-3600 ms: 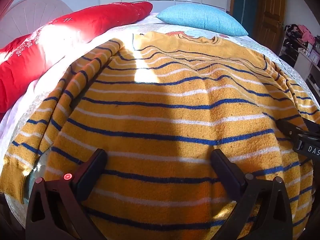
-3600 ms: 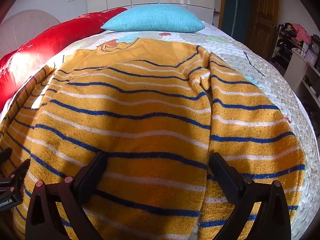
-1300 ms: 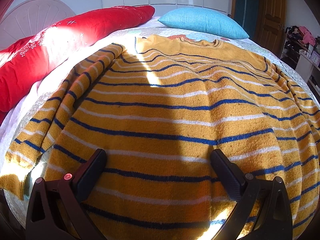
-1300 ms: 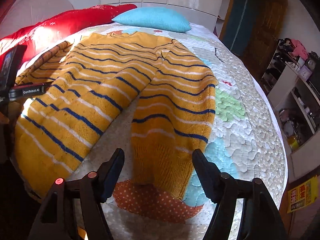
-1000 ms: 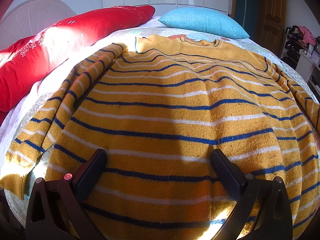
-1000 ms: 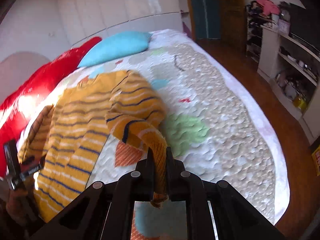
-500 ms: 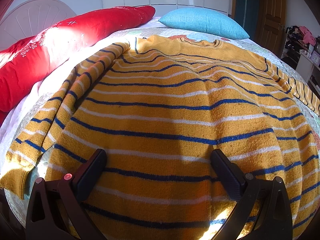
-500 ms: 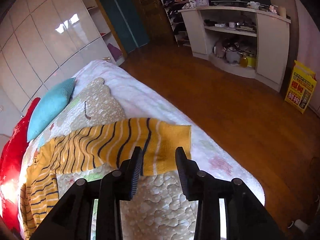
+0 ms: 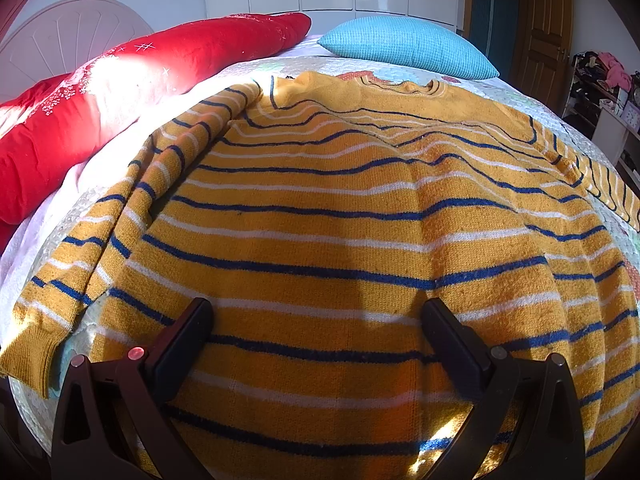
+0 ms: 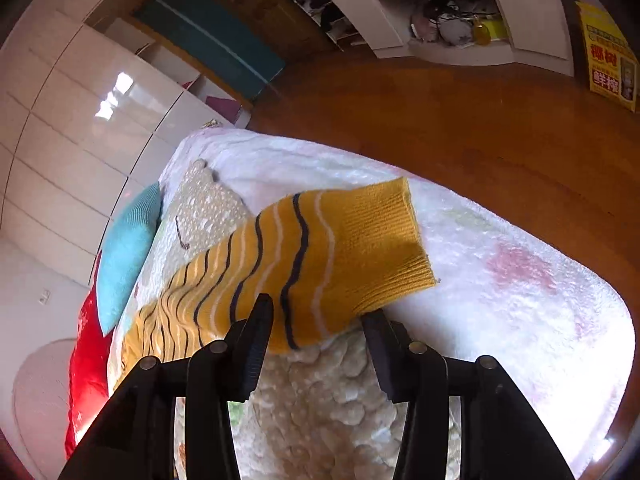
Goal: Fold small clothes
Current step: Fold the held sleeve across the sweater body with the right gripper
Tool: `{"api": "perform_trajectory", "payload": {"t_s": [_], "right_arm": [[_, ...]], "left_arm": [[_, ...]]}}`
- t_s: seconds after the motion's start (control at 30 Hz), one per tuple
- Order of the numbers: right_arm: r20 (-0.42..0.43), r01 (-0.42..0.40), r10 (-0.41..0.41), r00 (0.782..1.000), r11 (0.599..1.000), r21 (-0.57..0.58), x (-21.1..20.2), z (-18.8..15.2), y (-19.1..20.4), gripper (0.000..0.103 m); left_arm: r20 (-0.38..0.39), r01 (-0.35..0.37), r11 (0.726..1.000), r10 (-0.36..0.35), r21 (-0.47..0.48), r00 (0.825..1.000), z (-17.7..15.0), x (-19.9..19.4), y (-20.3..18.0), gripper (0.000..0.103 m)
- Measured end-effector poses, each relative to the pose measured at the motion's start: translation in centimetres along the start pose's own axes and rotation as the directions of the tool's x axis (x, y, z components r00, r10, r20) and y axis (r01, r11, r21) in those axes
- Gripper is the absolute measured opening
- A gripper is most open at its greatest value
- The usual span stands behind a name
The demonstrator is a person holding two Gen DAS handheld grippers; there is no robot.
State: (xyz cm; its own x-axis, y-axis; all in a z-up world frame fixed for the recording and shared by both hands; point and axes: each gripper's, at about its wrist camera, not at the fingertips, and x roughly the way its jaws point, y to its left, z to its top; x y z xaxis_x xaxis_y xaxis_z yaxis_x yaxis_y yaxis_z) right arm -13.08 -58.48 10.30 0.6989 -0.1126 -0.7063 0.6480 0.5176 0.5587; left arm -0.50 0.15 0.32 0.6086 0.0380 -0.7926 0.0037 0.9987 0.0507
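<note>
A yellow sweater (image 9: 320,208) with blue and white stripes lies flat on the bed, neck toward the pillows. My left gripper (image 9: 316,312) hovers open over its lower body, with nothing between the fingers. The sweater's left sleeve (image 9: 120,216) lies along its side. In the right wrist view the other sleeve (image 10: 312,256) stretches out sideways across the quilt, its ribbed cuff (image 10: 384,248) near the bed's edge. My right gripper (image 10: 316,312) sits just behind that sleeve, jaws apart, and the pads do not press on the cloth.
A red duvet (image 9: 120,92) and a blue pillow (image 9: 400,48) lie at the head of the bed. The quilt (image 10: 320,400) ends close behind the cuff, above a wooden floor (image 10: 480,128). White shelving (image 10: 440,0) and a yellow box (image 10: 608,56) stand beyond.
The right gripper, shut on the sleeve cuff a second ago, carried it outward, rolled, and let go; the sleeve now lies spread sideways. The left gripper stayed put.
</note>
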Motion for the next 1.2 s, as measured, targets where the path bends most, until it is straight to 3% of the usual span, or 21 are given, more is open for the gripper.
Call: {"api": "perform_trajectory", "payload": {"t_s": [0.07,0.13,0.23,0.33,0.43,0.63,0.8,0.97,1.2], "right_arm": [[-0.012,-0.001,0.001,1.0,1.0,0.006,0.6,0.9,0.3,0.007],[0.006,0.018,-0.017,1.0,0.999,-0.033,0.2,1.5,1.9,0.007],[0.029,0.005,-0.001,1.0,0.989,-0.147,-1.4,1.8,6.3,0.007],[0.02,-0.041,0.049,0.999,0.962,-0.269,-2.5,1.0,12.7,0.006],[-0.031,-0.121,0.118,0.993,0.91,-0.396,-2.1,-1.5,20.5,0.006],[-0.207,-0.282,0.196,0.959,0.756,-0.591,2.2,-11.5,36.0,0.006],[-0.356,-0.37,0.161,0.921,0.653,-0.661,7.7,-22.0,44.4,0.006],[-0.435,-0.377,0.05,0.899,0.592,-0.712,14.1,-31.2,48.6,0.006],[-0.504,-0.4,-0.061,0.862,0.529,-0.749,19.3,-40.0,50.4,0.007]], "left_arm": [[0.005,0.005,1.0,-0.005,-0.002,1.0,0.0,-0.1,0.1,0.103],[0.008,0.032,0.999,-0.031,-0.014,0.999,0.1,-0.3,0.5,0.103],[0.004,0.13,0.989,-0.13,-0.077,0.992,0.7,-1.5,1.9,0.099],[0.083,0.205,0.966,-0.194,-0.155,0.977,1.3,-4.7,4.0,0.098],[0.143,0.241,0.953,-0.217,-0.183,0.966,1.8,-7.8,6.3,0.098],[0.186,0.229,0.941,-0.186,-0.249,0.965,1.0,-11.2,12.5,0.098],[0.2,0.169,0.944,-0.115,-0.282,0.973,-1.9,-11.7,16.6,0.098],[0.213,0.139,0.929,-0.068,-0.342,0.975,-4.2,-11.3,20.2,0.098],[0.212,0.125,0.893,-0.034,-0.432,0.977,-6.0,-10.6,23.9,0.098]]}}
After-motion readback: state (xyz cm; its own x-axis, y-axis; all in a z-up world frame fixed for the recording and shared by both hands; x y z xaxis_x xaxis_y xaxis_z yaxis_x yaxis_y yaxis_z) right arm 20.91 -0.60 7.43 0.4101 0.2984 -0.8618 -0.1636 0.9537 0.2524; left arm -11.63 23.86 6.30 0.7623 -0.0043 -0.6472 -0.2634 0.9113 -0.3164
